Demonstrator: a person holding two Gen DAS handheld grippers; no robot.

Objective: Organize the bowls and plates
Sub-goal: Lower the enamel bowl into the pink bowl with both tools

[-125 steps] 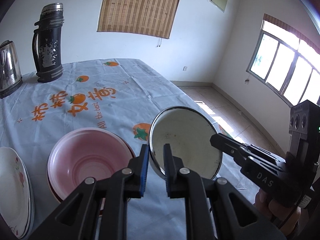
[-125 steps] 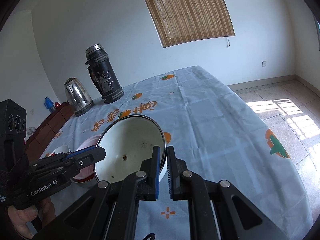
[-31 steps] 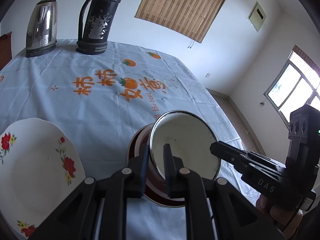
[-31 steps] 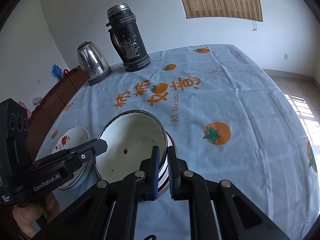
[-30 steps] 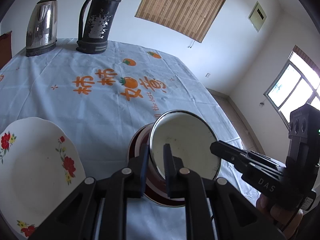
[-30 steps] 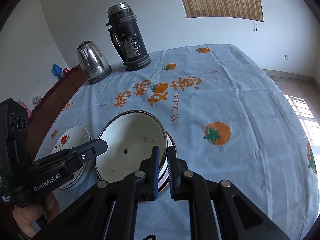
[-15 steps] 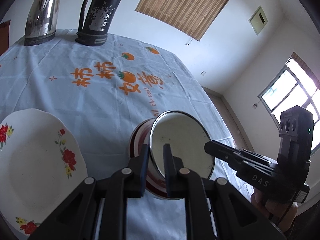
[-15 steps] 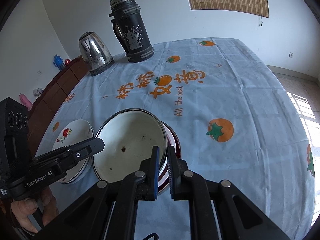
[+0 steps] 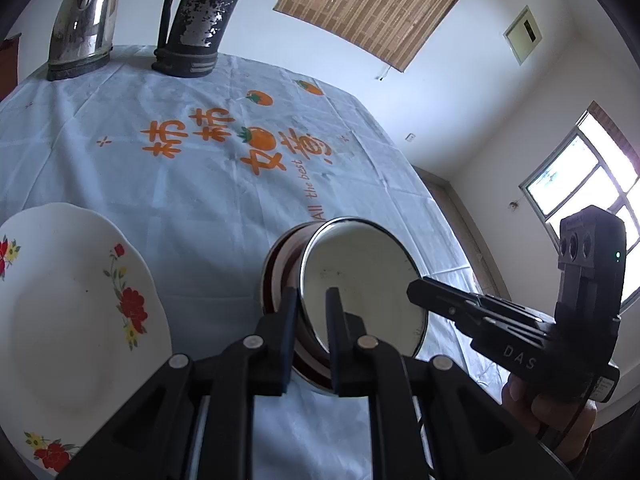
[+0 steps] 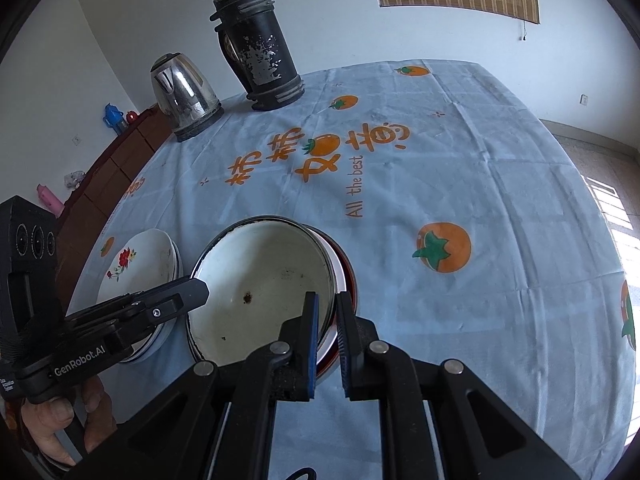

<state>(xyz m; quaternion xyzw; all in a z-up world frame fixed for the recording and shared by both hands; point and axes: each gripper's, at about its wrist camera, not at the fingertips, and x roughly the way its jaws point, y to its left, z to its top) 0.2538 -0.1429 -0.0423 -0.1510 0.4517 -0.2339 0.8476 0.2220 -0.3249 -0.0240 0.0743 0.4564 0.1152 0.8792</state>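
A white enamel bowl (image 9: 360, 280) (image 10: 260, 276) rests tilted inside a red-rimmed pink bowl (image 9: 276, 268) (image 10: 347, 276) on the tablecloth. My left gripper (image 9: 312, 308) is shut on the white bowl's near-left rim; its tip (image 10: 198, 289) shows at the same rim in the right wrist view. My right gripper (image 10: 326, 316) is shut on the bowl's opposite rim, and its tip (image 9: 416, 292) reaches in from the right in the left wrist view. A white floral plate (image 9: 72, 300) (image 10: 136, 260) lies just left of the bowls.
A steel kettle (image 10: 184, 92) and a black thermos (image 10: 260, 48) stand at the table's far end. A brown sideboard (image 10: 104, 184) runs along the left wall. The table's right edge (image 9: 452, 236) drops to the floor. A hand (image 10: 56, 420) holds the left gripper.
Both grippers carried the white bowl left from beside the pink bowl and lowered it into it. Over the last second both views tipped slightly further down.
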